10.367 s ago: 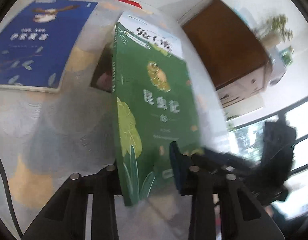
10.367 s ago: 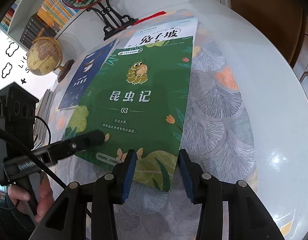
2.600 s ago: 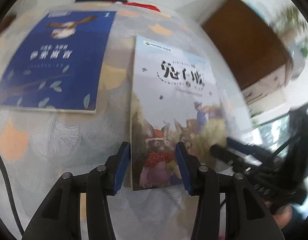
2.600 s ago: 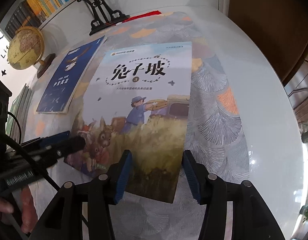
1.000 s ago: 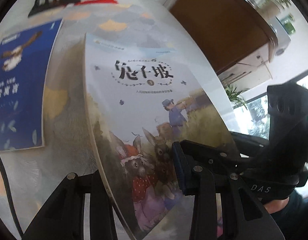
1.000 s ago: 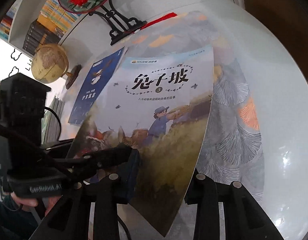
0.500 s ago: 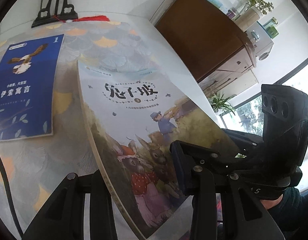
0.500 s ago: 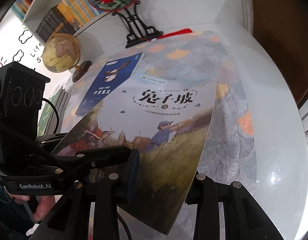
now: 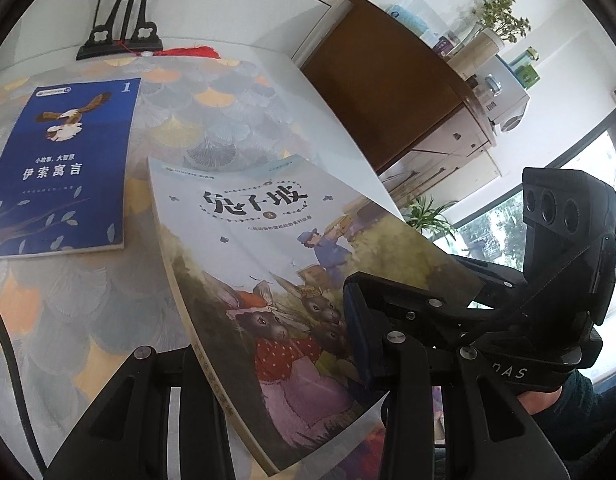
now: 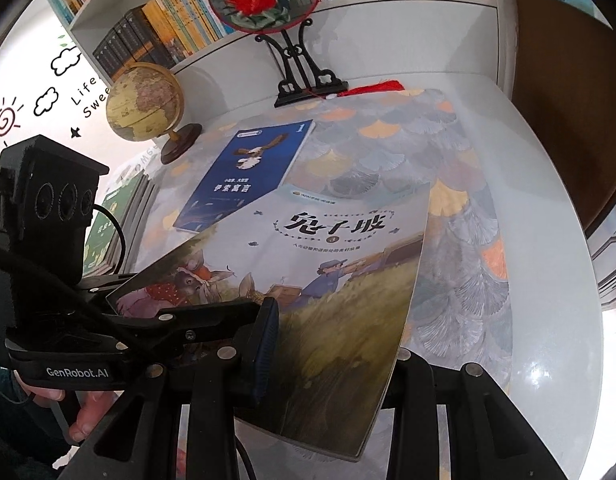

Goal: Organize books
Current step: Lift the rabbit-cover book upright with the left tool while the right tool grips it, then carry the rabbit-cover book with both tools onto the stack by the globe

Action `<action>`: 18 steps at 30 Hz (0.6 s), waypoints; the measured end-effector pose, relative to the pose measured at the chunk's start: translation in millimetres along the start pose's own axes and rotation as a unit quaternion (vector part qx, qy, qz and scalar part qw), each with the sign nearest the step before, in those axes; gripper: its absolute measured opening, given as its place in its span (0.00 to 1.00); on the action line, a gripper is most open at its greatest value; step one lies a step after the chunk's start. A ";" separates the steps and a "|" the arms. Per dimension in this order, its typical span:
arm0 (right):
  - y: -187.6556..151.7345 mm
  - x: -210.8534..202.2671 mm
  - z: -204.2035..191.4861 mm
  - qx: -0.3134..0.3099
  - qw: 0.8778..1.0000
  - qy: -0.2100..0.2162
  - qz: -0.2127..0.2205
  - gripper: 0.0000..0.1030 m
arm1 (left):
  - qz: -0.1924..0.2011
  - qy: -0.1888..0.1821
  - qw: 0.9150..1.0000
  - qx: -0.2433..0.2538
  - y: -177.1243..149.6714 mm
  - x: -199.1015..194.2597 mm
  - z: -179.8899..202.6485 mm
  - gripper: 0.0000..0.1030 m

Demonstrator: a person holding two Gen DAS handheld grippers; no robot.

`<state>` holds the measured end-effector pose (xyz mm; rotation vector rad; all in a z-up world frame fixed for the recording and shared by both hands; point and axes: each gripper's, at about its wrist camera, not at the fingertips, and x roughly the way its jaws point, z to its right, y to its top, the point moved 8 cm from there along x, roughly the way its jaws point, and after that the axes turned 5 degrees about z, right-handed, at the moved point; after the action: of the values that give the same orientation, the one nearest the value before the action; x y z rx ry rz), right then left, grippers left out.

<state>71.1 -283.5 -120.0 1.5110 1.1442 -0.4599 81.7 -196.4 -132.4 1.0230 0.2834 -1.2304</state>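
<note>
**A:** Where is the rabbit book sitting?

**B:** It is hanging tilted above the tabletop, held at its near, bottom edge. Its long axis is running away from both cameras, title end pointing toward the fan stand at the back, cover facing up.

**A:** What is holding it?

**B:** Both tools. The left gripper is clamping the spine-side corner, jaws narrowed onto the book. The right gripper is gripping the opposite corner the same way, one jaw on the cover and the other beneath.

**A:** Anything else nearby?

**B:** A blue book is lying flat on the patterned cloth, just beside the lifted one and roughly parallel to it. A globe is standing further left, beside a stack of books by the table's edge.
</note>
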 end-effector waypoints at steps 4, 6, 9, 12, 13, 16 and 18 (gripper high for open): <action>-0.1 -6.6 -9.4 -0.002 1.000 -0.002 0.006 0.33 | 0.010 -0.005 1.000 0.001 -0.5 -12.8 -0.2 0.34; 0.5 -10.0 -16.2 -0.004 1.000 -0.001 0.010 0.33 | 0.015 -0.006 1.000 0.002 -0.5 -20.8 -1.6 0.34; 2.8 -14.1 -28.7 -0.007 1.000 0.003 0.018 0.34 | 0.026 -0.003 1.000 0.005 -0.7 -37.6 -3.8 0.34; 5.6 -16.5 -46.1 -0.008 1.000 0.013 0.025 0.34 | 0.036 0.000 0.999 0.006 -2.7 -58.2 -9.6 0.34; 6.4 -16.1 -52.4 -0.010 0.999 0.015 0.027 0.34 | 0.040 0.003 0.999 0.006 -3.7 -66.4 -13.3 0.34; 9.1 -12.8 -77.0 -0.016 0.999 0.026 0.028 0.34 | 0.048 0.012 0.999 0.006 -6.2 -86.8 -25.4 0.34; 11.3 -7.3 -96.7 -0.021 0.999 0.033 0.028 0.34 | 0.056 0.019 0.998 0.002 -9.0 -103.3 -37.1 0.34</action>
<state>48.9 -197.3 -79.8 1.5267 1.1526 -0.3486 48.5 -101.6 -87.3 1.0517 0.2503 -1.1125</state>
